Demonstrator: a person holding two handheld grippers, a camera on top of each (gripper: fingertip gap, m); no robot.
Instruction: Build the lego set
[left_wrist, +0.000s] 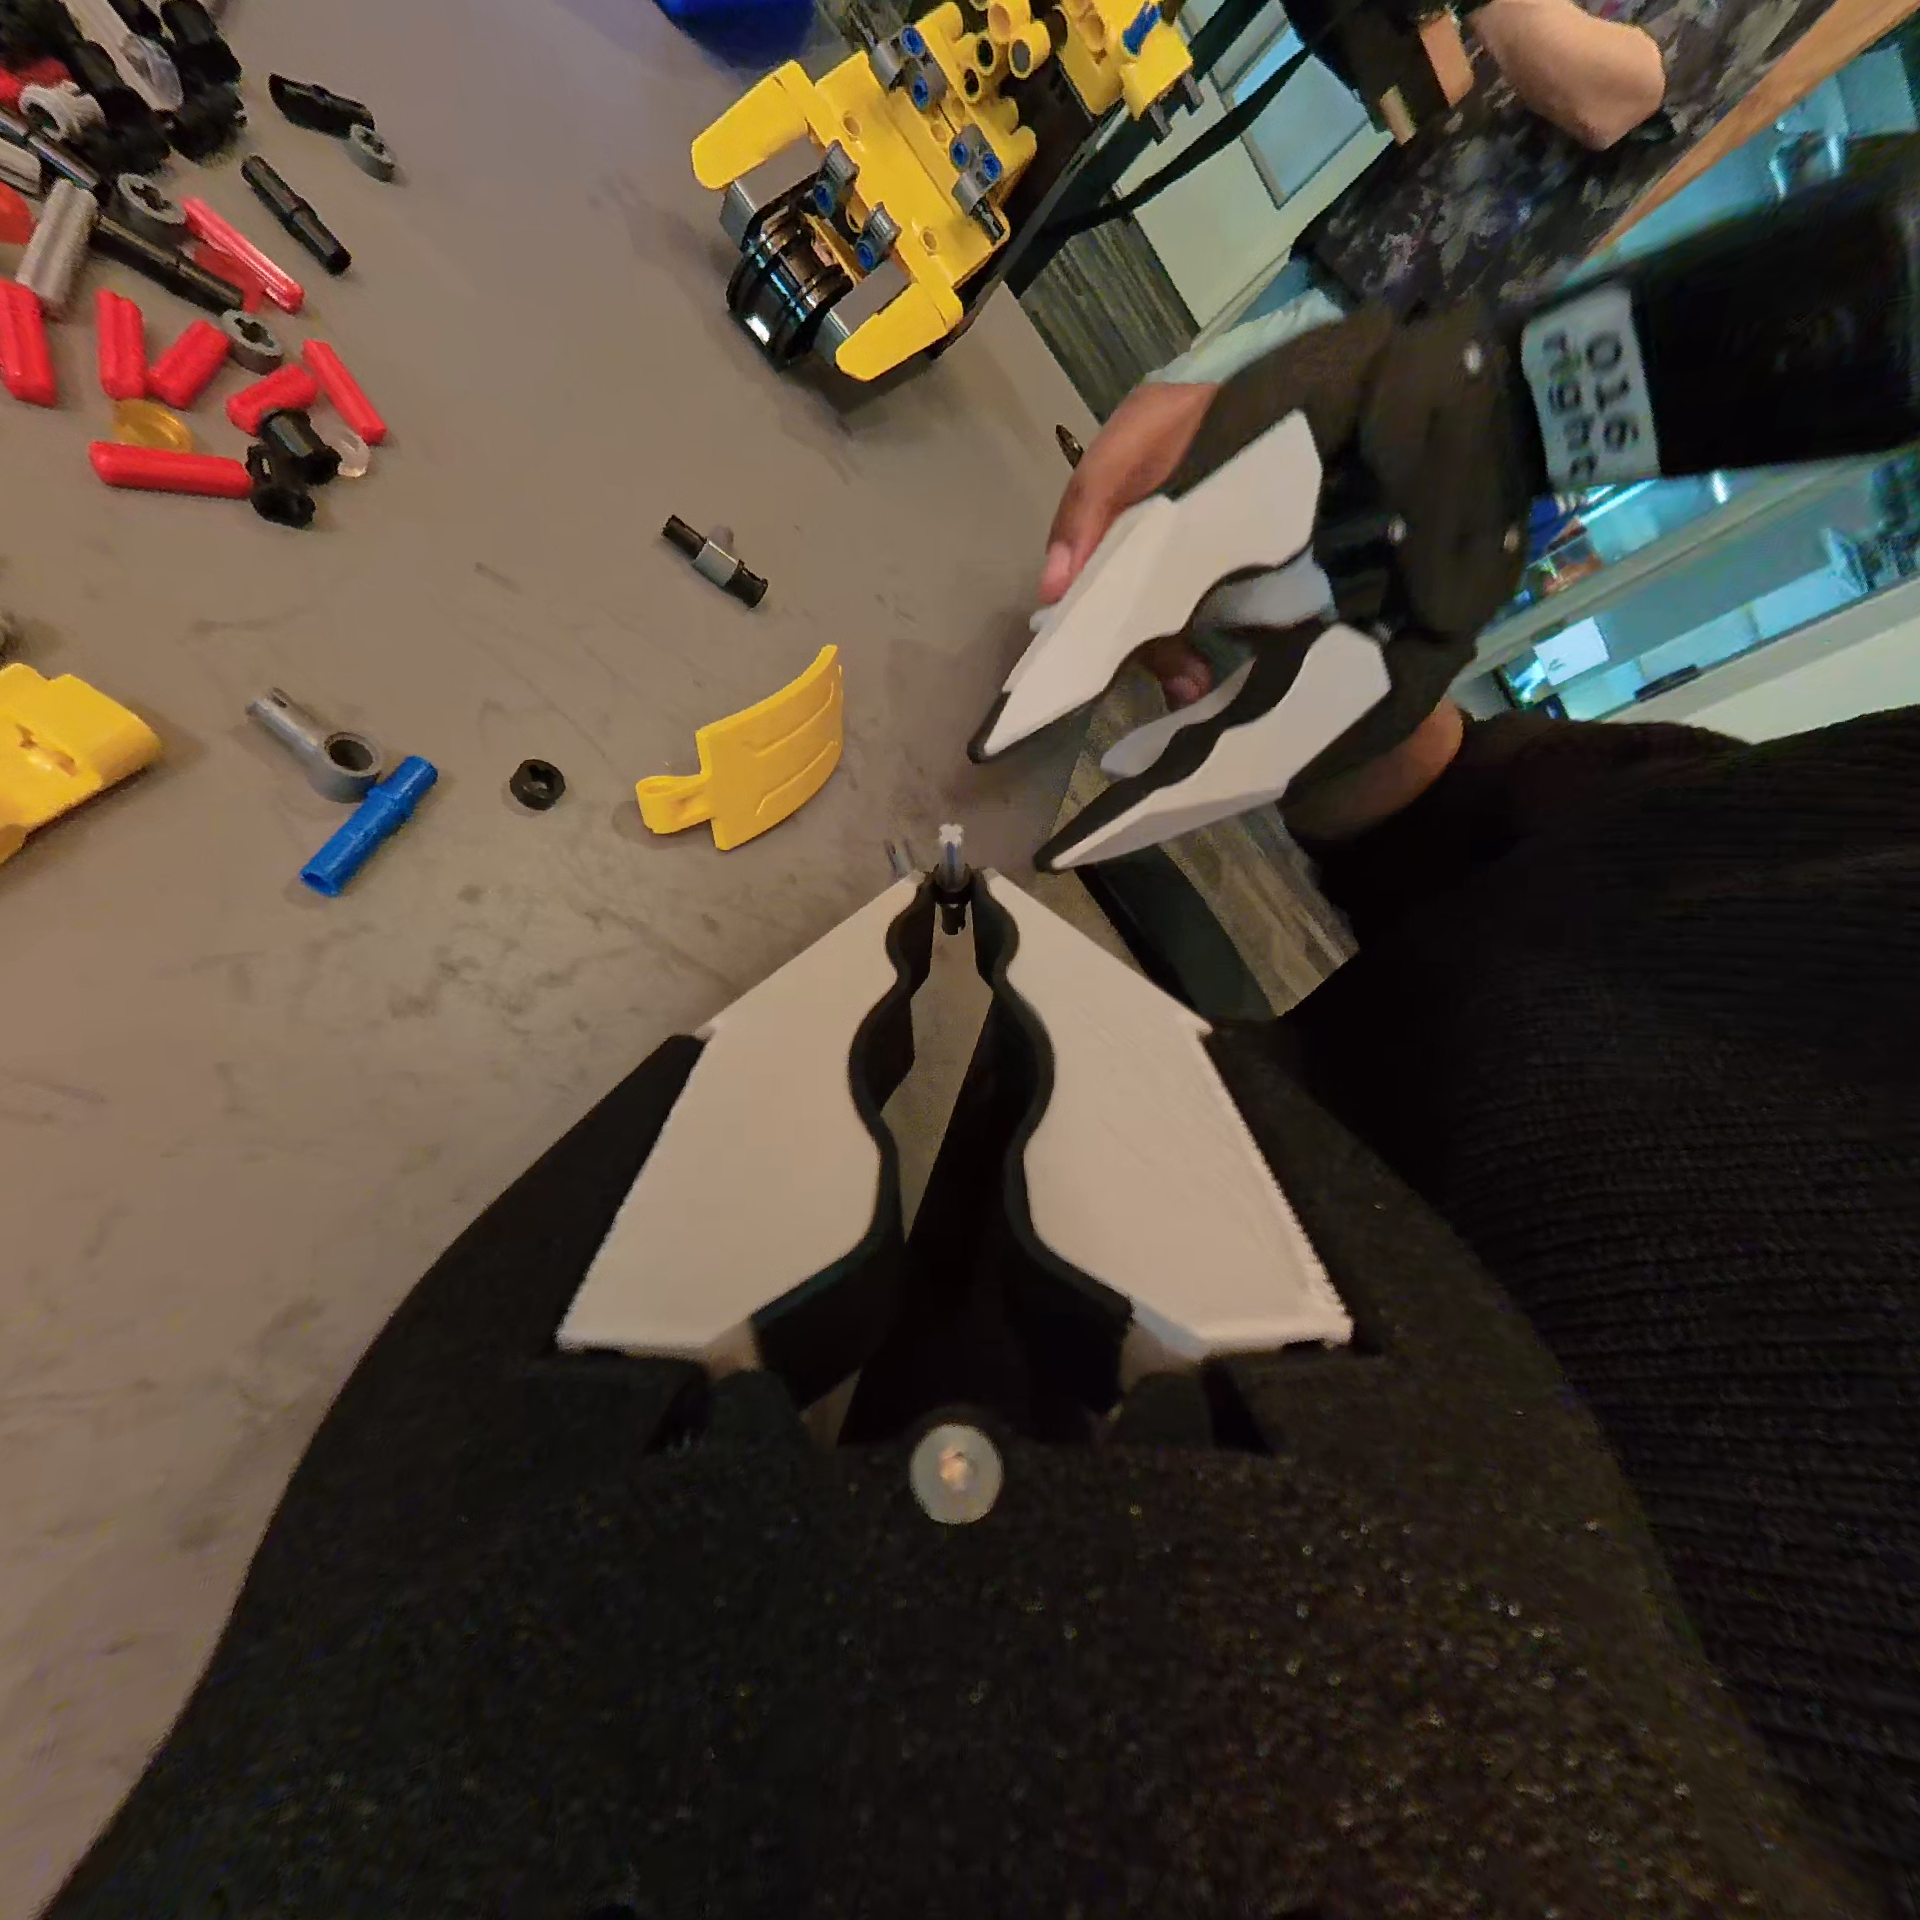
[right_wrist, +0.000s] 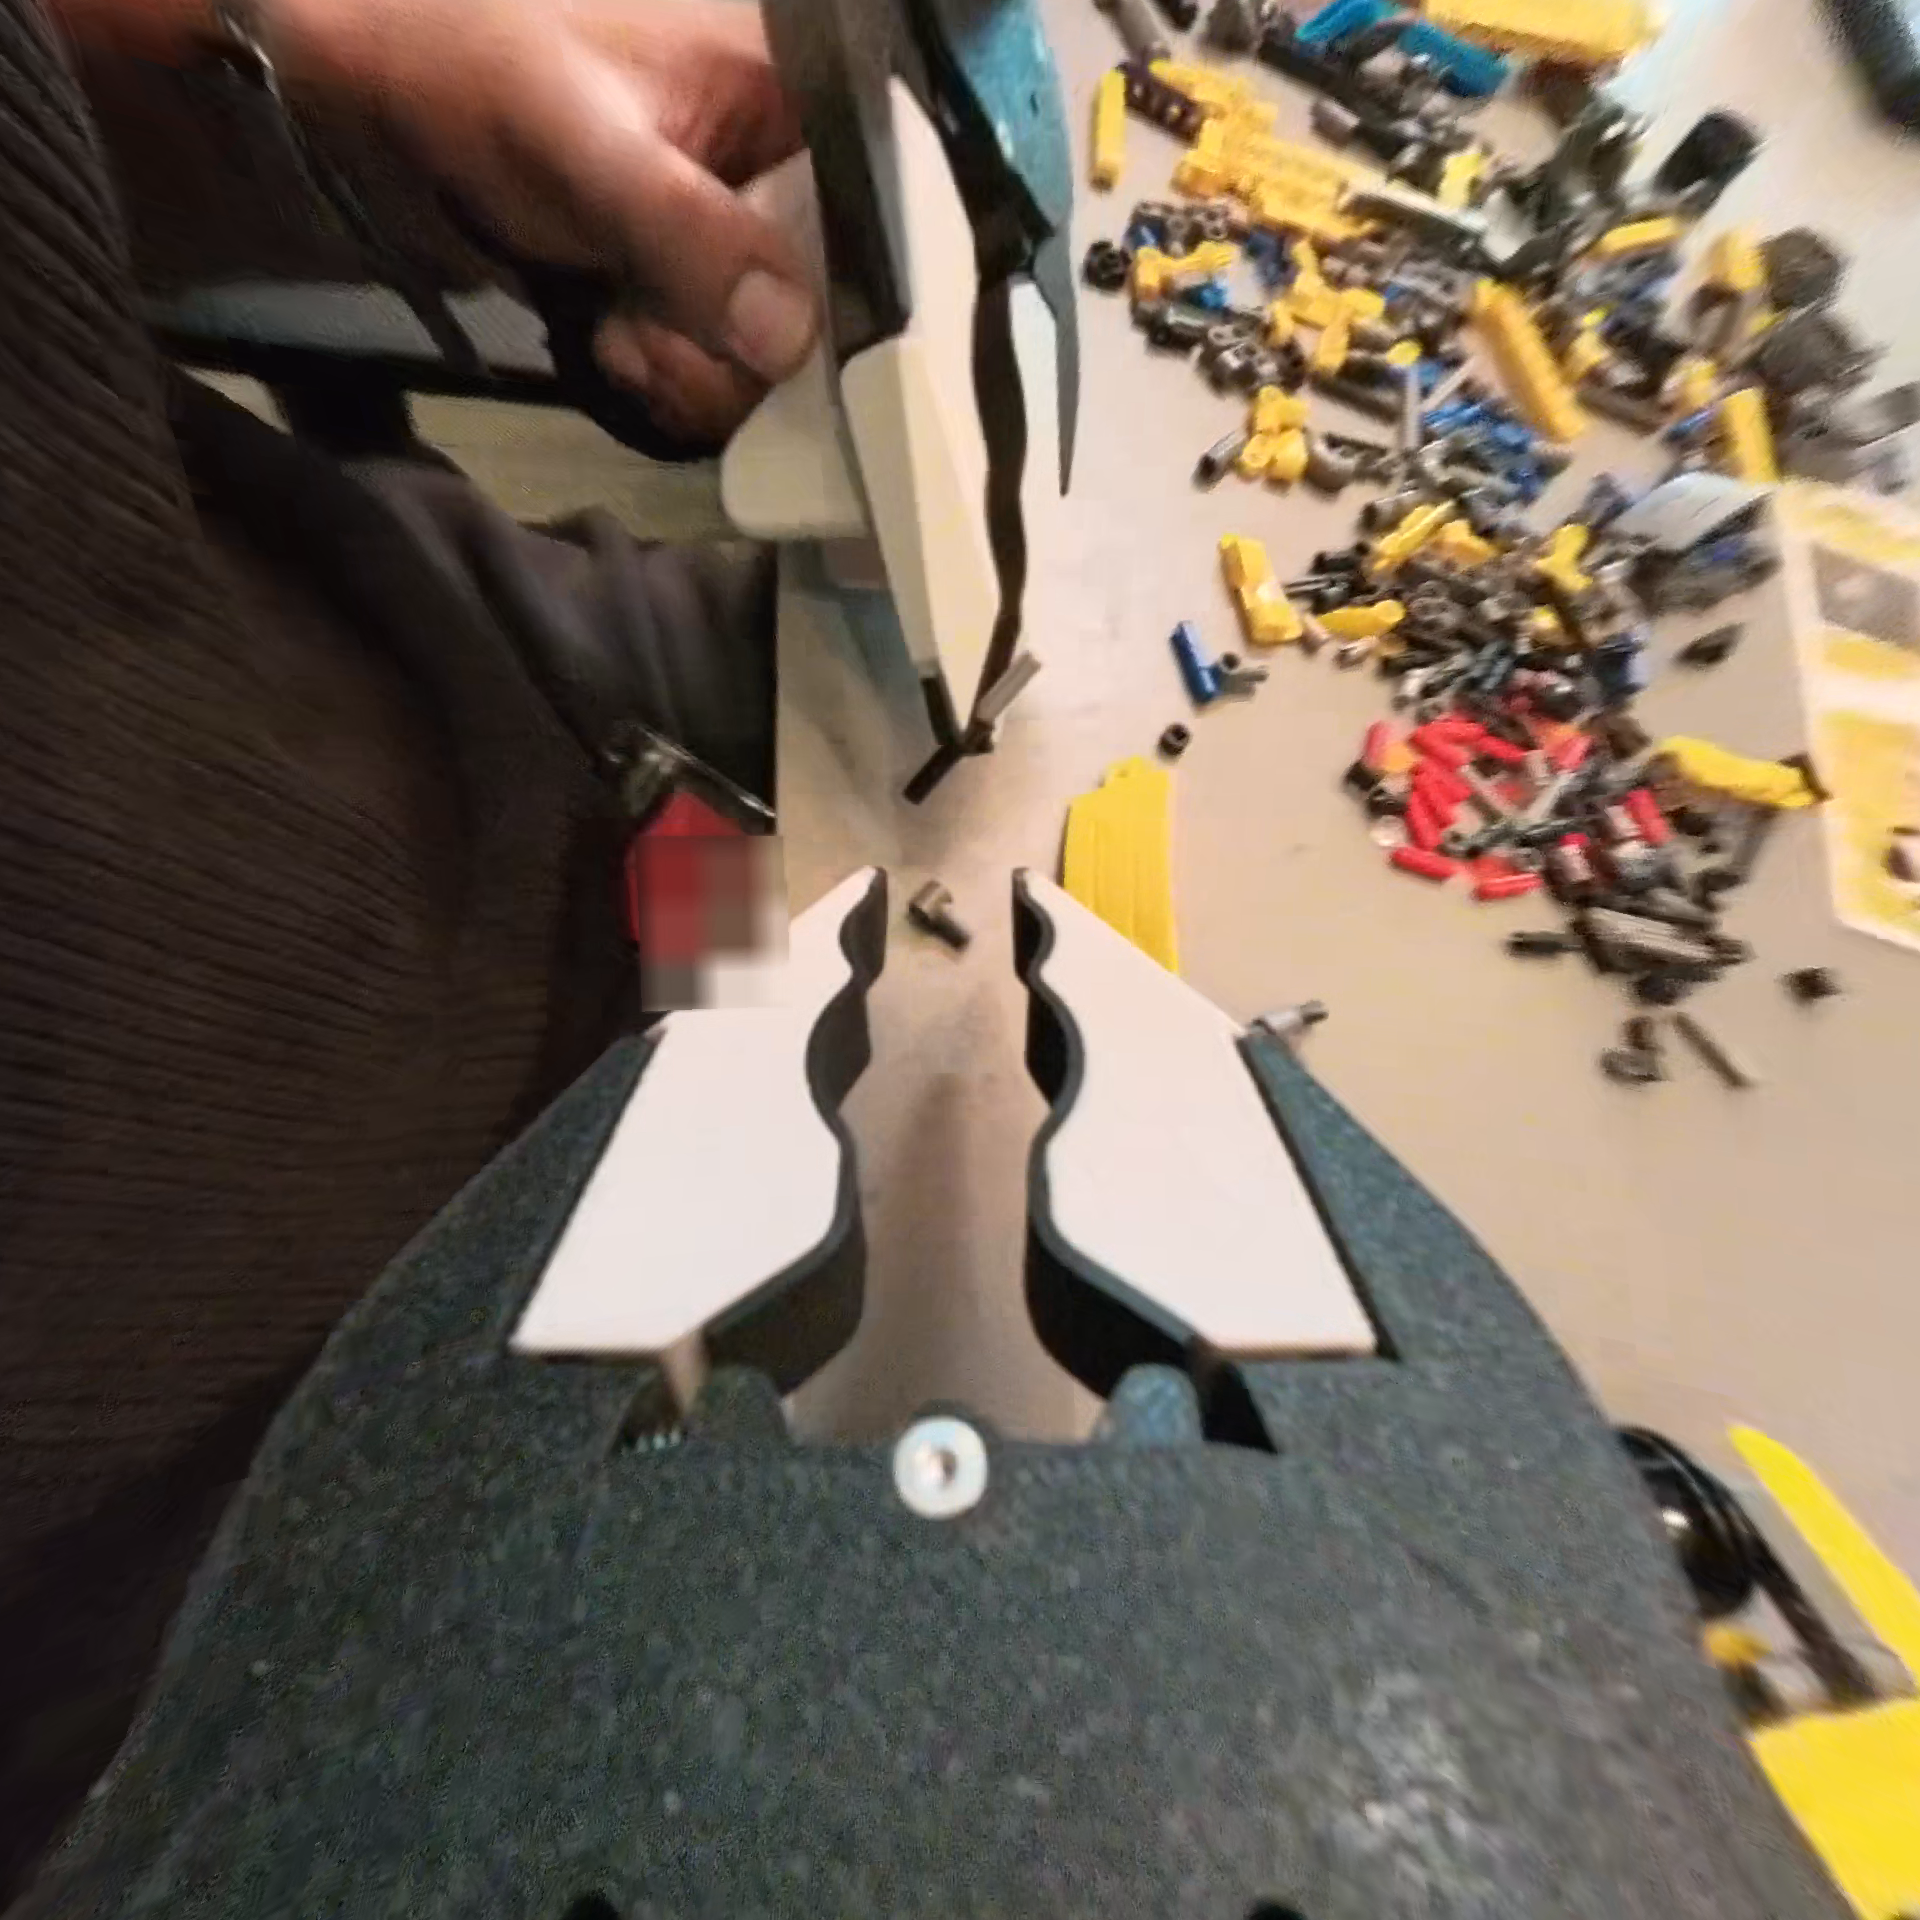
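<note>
My left gripper (left_wrist: 951, 885) is shut on a small black pin with a light grey axle end (left_wrist: 951, 847) that sticks out past the tips. It hangs just above the grey table (left_wrist: 416, 1039), near the table's edge. My right gripper (right_wrist: 945, 891) is open and empty. A small dark pin (right_wrist: 938, 912) lies on the table between its fingertips. The right gripper also shows in the left wrist view (left_wrist: 1013, 805), open, just right of my left tips. The left gripper shows in the right wrist view (right_wrist: 971, 727), shut on its pin. A yellow curved panel (left_wrist: 758, 758) lies close by.
A yellow model with a black wheel (left_wrist: 883, 197) stands at the back. Red pins (left_wrist: 187, 364), a blue pin (left_wrist: 369, 826) and a black bush (left_wrist: 537, 781) lie to the left. Mixed piles of parts (right_wrist: 1455, 468) spread across the table. A person's dark sweater (left_wrist: 1610, 1143) is at the edge. Left and right tips are no more than a few centimetres apart. My left gripper's tips are some 7 cm from the black bush (left_wrist: 537, 781).
</note>
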